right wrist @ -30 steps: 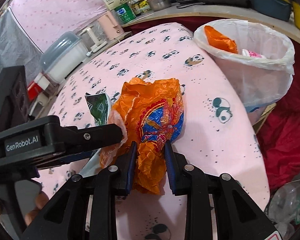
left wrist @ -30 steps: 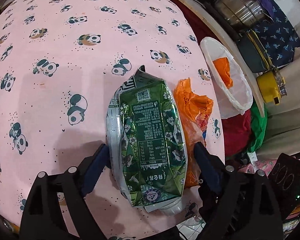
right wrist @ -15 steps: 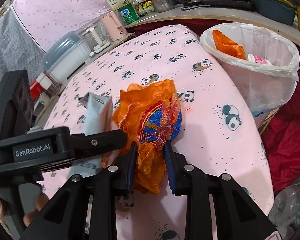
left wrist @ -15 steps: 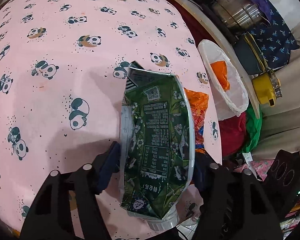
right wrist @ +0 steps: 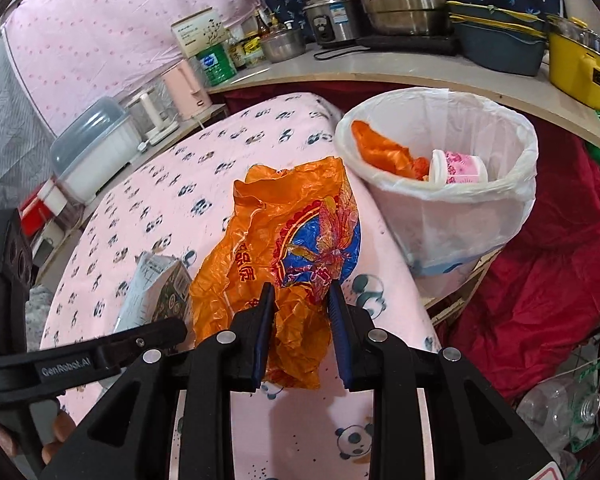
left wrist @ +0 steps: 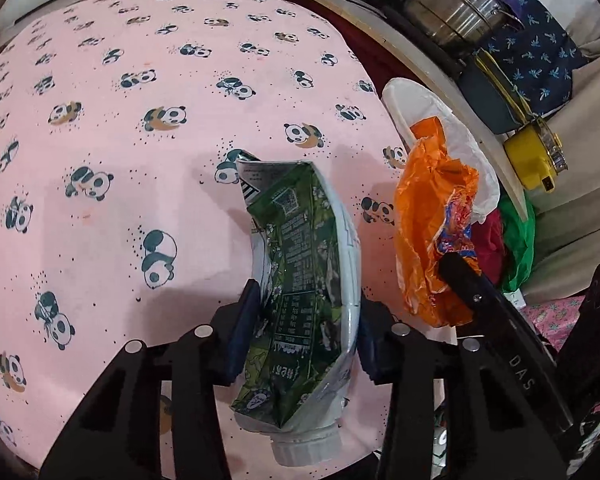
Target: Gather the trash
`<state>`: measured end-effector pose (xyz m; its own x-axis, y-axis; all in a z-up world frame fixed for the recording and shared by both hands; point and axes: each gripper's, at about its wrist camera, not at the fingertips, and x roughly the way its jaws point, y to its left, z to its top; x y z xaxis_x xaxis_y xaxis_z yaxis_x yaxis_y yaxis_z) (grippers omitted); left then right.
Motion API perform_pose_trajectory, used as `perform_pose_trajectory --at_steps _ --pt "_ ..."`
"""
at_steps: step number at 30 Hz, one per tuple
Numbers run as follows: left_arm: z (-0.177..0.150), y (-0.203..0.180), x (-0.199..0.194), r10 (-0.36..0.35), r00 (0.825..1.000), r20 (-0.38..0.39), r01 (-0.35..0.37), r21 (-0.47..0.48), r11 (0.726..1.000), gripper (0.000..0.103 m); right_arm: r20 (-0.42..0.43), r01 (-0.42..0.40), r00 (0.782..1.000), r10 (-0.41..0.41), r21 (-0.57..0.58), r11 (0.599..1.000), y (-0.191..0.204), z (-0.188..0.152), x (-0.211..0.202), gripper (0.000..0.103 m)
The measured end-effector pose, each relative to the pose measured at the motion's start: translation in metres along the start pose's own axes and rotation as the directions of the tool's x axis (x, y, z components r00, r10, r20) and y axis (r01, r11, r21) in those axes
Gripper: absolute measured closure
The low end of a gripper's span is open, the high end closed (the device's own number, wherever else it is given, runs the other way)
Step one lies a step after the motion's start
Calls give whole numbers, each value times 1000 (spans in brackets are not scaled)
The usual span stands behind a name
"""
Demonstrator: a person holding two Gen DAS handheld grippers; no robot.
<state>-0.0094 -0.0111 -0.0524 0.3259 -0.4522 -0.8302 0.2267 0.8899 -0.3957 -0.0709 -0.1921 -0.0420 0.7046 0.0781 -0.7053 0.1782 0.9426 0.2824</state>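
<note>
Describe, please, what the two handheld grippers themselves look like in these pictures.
Both are matte black plastic with triangular cut-outs and round silver screw heads. The left gripper and right gripper carry dark blue ribbed pads. White "GenRobot.AI" lettering marks the left one's side; the right one's side reads "DAS".

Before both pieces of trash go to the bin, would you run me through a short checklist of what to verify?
1. Right gripper clamped on orange bag: ok.
2. Left gripper on green carton: jaws closing, pads at both sides; firm hold cannot tell.
3. Bin mouth open, with room inside: ok.
4. Carton cap on: ok.
5. Bag clear of pink tablecloth: cannot tell.
</note>
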Motion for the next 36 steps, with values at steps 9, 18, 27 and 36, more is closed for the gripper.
perform_pose_trajectory --at_steps 9,18,27,36 --pt "13 -19 3 100 994 38 -103 106 989 81 29 14 999 -14 26 1000 -9 13 -6 77" --pt "30 -32 6 67 997 39 -71 119 990 82 77 30 996 -34 58 998 -21 35 -12 77" --pt "60 -71 11 18 998 57 -28 187 982 82 124 66 989 -80 109 992 -49 61 -16 77" --pt "97 -126 33 -48 997 55 31 283 959 81 153 129 976 -155 169 977 -84 83 -13 77"
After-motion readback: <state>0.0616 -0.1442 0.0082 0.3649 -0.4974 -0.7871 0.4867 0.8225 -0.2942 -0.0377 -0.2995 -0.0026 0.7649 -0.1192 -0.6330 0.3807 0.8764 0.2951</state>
